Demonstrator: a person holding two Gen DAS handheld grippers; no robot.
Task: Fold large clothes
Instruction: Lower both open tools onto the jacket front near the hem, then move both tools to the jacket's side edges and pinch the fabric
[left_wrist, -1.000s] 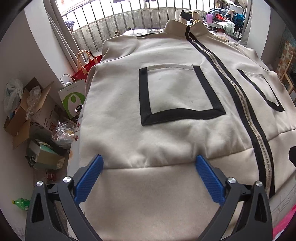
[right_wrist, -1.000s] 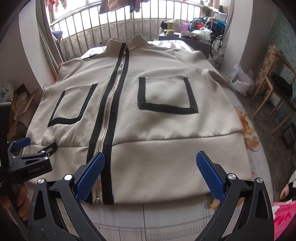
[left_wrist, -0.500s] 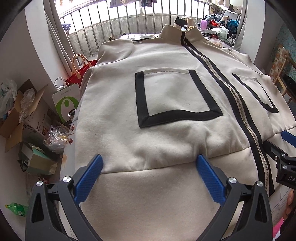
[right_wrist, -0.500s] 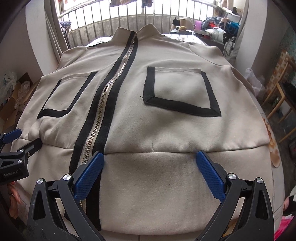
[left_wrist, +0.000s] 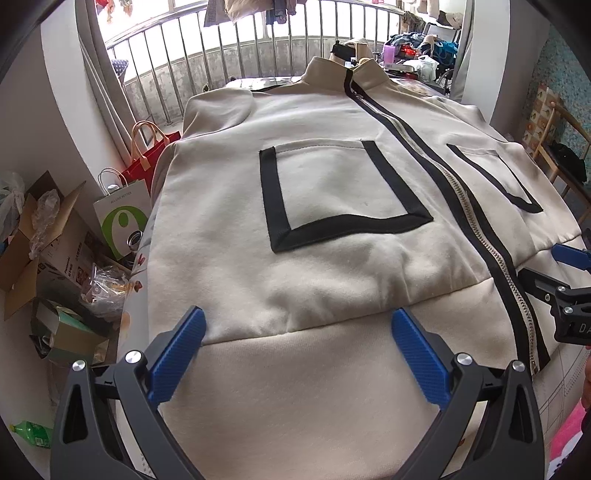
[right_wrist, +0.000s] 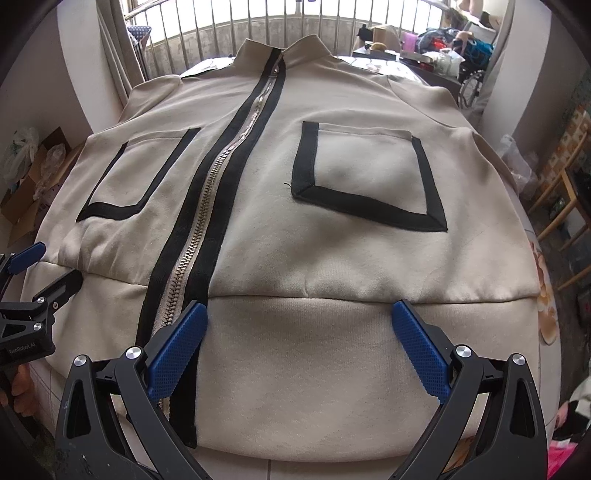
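A cream zip-up jacket (left_wrist: 332, 258) with black-trimmed pockets and a black-edged zipper (right_wrist: 207, 206) lies flat, front up, collar at the far end; it also fills the right wrist view (right_wrist: 332, 258). My left gripper (left_wrist: 297, 347) is open and empty over the hem band on the jacket's left half. My right gripper (right_wrist: 299, 332) is open and empty over the hem band right of the zipper. Each gripper shows at the edge of the other's view: the right one (left_wrist: 554, 277), the left one (right_wrist: 33, 273).
Cardboard boxes (left_wrist: 40, 236), shopping bags (left_wrist: 125, 218) and a green bottle (left_wrist: 29, 432) crowd the floor on the left. A railing (right_wrist: 295, 29) runs behind the collar. A wooden chair (right_wrist: 569, 206) stands at the right. The table edge (right_wrist: 332, 465) shows below the hem.
The right gripper has moved forward from the table edge over the hem band. The left gripper has drawn back and right slightly. Both stay open.
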